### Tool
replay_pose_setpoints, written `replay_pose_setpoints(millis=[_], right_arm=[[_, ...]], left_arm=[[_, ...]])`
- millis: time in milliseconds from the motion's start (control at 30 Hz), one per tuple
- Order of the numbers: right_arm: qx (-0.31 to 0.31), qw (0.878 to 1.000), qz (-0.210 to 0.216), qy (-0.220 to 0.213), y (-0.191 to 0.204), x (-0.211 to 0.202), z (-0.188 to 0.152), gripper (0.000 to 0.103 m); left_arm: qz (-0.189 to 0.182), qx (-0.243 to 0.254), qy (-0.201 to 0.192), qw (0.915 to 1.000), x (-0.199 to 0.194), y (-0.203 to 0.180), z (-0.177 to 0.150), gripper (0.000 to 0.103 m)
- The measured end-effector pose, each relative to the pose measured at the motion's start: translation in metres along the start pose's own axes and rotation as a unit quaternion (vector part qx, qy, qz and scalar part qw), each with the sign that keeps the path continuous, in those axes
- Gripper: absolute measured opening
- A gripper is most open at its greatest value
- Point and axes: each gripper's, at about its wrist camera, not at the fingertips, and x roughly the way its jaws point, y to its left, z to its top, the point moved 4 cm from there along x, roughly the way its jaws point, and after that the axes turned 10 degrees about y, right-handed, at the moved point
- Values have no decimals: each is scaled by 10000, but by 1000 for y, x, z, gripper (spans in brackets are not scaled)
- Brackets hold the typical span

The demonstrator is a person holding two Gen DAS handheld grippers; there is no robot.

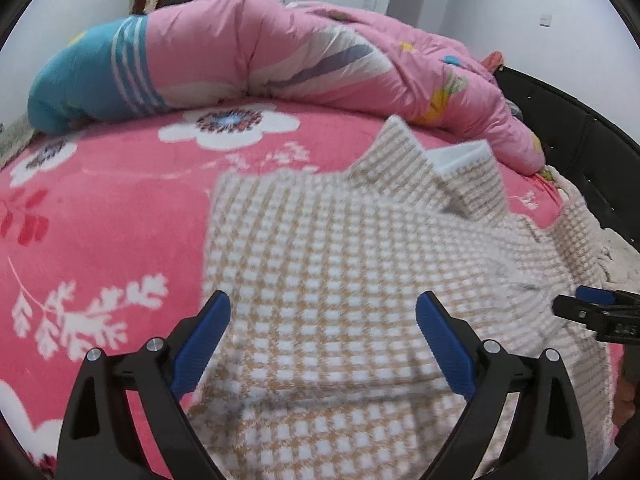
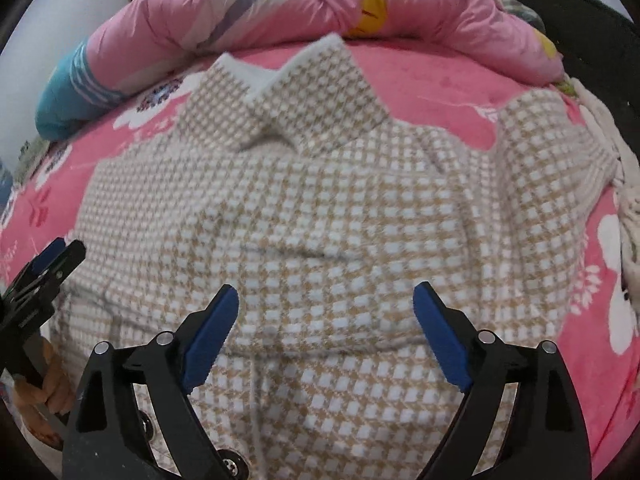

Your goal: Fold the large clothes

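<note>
A beige-and-white checked coat (image 1: 340, 280) lies spread on the pink flowered bed (image 1: 100, 208), collar (image 1: 424, 168) at the far end. It fills the right wrist view (image 2: 328, 208), collar (image 2: 304, 92) at the top and buttons near the bottom edge. My left gripper (image 1: 323, 312) is open and empty above the coat's left part. My right gripper (image 2: 326, 304) is open and empty above the coat's middle. The right gripper shows at the right edge of the left wrist view (image 1: 596, 312), and the left gripper at the left edge of the right wrist view (image 2: 44, 272).
A rolled pink quilt (image 1: 300, 56) with a blue striped end (image 1: 92, 76) lies across the far side of the bed. A dark bed frame (image 1: 580, 140) curves along the right. A white knitted cloth (image 2: 628, 208) hangs at the bed's right edge.
</note>
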Motion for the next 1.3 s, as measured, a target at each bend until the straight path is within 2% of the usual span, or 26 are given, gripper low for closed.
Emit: replay_pose_setpoints(millis=[133,233,433,533,767,933,1000,1167,1300], right_arm=[[79,10000,-3,28,-12,1,2,85],[103,9999,68,53,-13,6,4,85],[86,9998,192,29,-10,13,3,85],[66,9998,172,-11,-7,14,6,85],[23,9989,375,-262,-1,8,13,85],[-127,9995,98,272,2,46,5,85],[-249,9995,-38,178,7,48,4,85],[-75,9996,248,98,-1,37,10,85],[238,9979,562,-196,-20,14,11,85]], left_arm=[[-79,240,-6,9997,-10,-19,20,93],[-143,292,124,9994,0,-33,29,94],[-300,333,456,9980,41,-58,21,94],[-157,395,612,9972,62,-59,11,94],[-159,481,493,9975,70,-60,3,98],[-172,472,483,9976,70,-60,3,98],[-210,450,471,9977,72,-59,2,98],[-192,444,423,9979,71,-58,2,98],[-184,439,403,9981,70,-58,1,98]])
